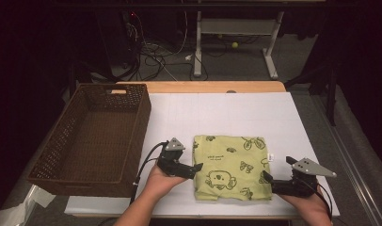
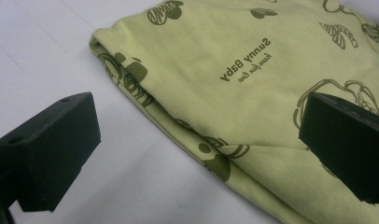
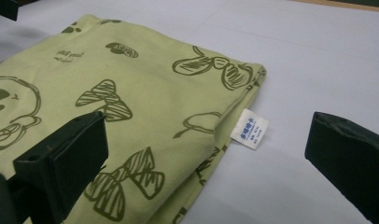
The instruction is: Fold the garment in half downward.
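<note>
Both claws stand wide apart, the left claw (image 1: 199,166) and right claw (image 1: 266,176) flanking the folded green cloth (image 1: 230,167) on the white table (image 1: 274,117). Each should slide under all layers before lifting it toward the wicker basket (image 1: 97,141), I judge.

The right gripper (image 3: 204,154) looks along its two black, blocky fingers (image 3: 68,158), which stand wide apart with nothing pressed between them. The left-hand one hangs over a folded pale green cotton garment printed with dark olive cartoon drawings (image 3: 131,107) (butterflies, a bow, an animal face at the left edge); the other is over the bare white counter (image 3: 318,70). The garment lies flat, its folded edge running diagonally down the middle of the picture. A small white care label with blue print (image 3: 249,129) sticks out from that edge and rests on the counter between the fingers.
</note>
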`<act>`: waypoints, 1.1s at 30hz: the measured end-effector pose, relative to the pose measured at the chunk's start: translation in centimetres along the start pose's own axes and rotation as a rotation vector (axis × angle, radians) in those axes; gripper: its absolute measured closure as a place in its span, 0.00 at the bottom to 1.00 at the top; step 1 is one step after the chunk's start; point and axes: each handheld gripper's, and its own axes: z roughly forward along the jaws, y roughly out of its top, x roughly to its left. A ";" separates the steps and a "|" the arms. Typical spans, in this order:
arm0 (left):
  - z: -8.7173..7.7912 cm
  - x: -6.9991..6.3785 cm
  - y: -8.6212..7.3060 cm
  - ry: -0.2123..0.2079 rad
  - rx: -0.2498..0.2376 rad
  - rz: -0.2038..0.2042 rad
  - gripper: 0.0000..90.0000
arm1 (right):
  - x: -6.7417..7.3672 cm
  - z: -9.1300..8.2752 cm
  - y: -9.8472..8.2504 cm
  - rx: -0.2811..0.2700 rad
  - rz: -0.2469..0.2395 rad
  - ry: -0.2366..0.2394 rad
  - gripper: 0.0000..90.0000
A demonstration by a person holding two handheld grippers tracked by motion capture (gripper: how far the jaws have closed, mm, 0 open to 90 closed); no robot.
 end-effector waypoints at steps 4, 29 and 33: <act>0.1 0.2 0.0 -0.014 0.001 -0.021 0.00 | 1.5 0.1 0.4 -0.009 -0.016 0.023 0.00; 0.3 0.6 0.3 -0.013 -0.033 -0.041 0.00 | 10.6 1.5 1.3 -0.017 -0.165 0.223 0.00; 0.3 0.7 0.2 -0.016 -0.029 -0.046 0.00 | 11.4 2.0 1.2 -0.011 -0.176 0.248 0.00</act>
